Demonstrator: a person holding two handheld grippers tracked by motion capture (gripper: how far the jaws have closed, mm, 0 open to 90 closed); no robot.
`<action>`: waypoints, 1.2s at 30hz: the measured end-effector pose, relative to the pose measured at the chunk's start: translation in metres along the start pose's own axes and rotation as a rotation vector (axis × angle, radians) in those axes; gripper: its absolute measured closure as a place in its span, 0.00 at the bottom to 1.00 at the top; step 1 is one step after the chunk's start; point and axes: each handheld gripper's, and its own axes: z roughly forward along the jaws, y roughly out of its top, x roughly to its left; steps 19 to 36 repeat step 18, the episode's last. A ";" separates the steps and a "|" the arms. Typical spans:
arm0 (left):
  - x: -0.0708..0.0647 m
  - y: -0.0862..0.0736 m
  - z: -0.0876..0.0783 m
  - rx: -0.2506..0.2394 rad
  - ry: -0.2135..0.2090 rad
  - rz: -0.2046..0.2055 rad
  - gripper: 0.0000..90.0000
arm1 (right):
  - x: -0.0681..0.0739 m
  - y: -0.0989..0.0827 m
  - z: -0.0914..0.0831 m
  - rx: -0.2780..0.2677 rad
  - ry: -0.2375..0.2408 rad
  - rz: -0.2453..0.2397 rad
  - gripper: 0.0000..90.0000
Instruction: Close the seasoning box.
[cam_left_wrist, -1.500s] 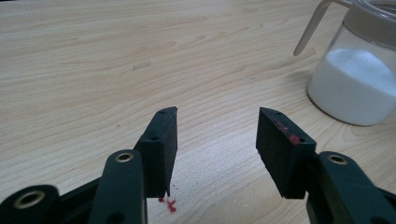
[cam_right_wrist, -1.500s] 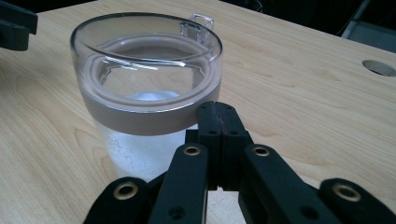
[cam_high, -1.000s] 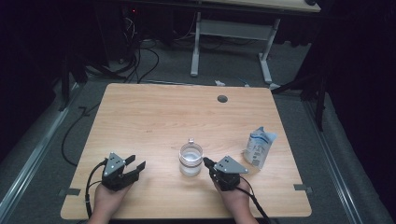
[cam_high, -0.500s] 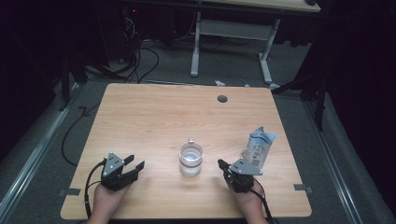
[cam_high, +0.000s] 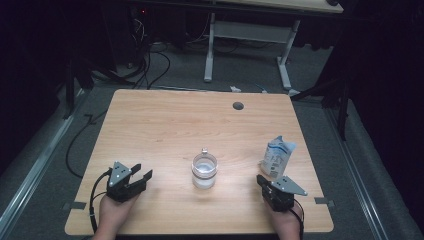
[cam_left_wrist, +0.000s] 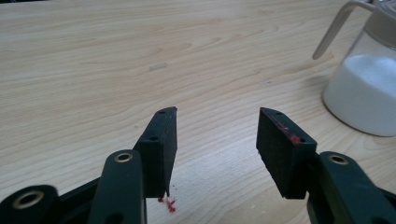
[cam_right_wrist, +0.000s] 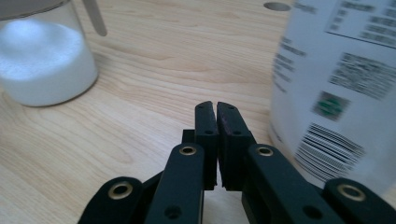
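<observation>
A clear glass jar (cam_high: 204, 171) partly full of white powder stands in the middle of the wooden table (cam_high: 175, 120), near its front. The jar (cam_left_wrist: 366, 79) is at the right edge of the left gripper view and the same jar (cam_right_wrist: 39, 58) at upper left of the right gripper view. A white and blue printed pouch (cam_high: 277, 156) stands upright at the right. My left gripper (cam_high: 142, 175) rests at front left, open with nothing between its jaws (cam_left_wrist: 217, 140). My right gripper (cam_high: 261, 180) sits just in front of the pouch (cam_right_wrist: 336, 88), shut and empty (cam_right_wrist: 216, 114).
A round cable hole (cam_high: 238, 105) lies near the table's far edge. Beyond the table are a white desk frame (cam_high: 250, 35) and loose cables (cam_high: 145, 65) on the grey floor. Bare wood stretches across the table's left and far parts.
My right gripper has moved rightward from beside the jar to just in front of the pouch. The left gripper has stayed where it was.
</observation>
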 end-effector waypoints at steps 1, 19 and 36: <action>0.002 0.000 -0.001 0.000 0.008 -0.002 0.54 | -0.004 -0.001 -0.001 -0.003 -0.005 0.012 0.96; 0.017 -0.004 -0.009 0.003 0.052 -0.031 0.53 | -0.011 0.001 -0.004 -0.020 -0.010 0.033 0.90; 0.017 -0.004 -0.009 0.003 0.052 -0.031 0.53 | -0.011 0.001 -0.004 -0.020 -0.010 0.033 0.90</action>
